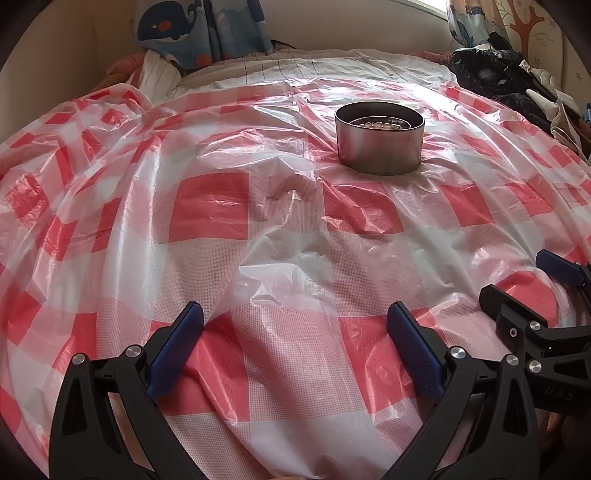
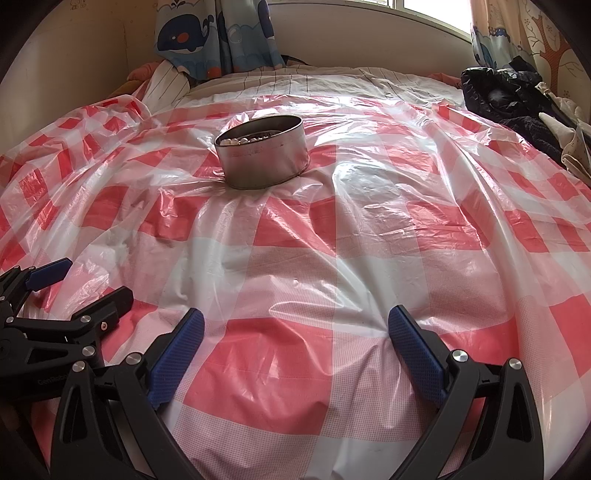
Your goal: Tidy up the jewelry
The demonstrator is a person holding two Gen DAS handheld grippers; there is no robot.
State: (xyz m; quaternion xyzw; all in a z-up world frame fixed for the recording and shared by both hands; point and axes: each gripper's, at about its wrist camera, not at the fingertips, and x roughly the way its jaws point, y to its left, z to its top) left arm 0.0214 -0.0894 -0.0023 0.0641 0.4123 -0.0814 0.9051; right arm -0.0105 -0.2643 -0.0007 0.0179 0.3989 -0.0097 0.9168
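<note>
Both grippers hover low over the checked plastic sheet [image 1: 207,206], side by side. On the left gripper [image 1: 294,317] the blue pads [image 1: 177,350] are spread wide with nothing between them; the right gripper [image 2: 295,321] is spread just as wide and empty. Farther out, well apart from both, a round metal tin [image 1: 379,144] stands upright on the sheet (pearly beads [image 1: 376,124] lie inside). Beyond are a striped bedsheet [image 1: 295,66] and whale-print curtain [image 2: 214,33].
</note>
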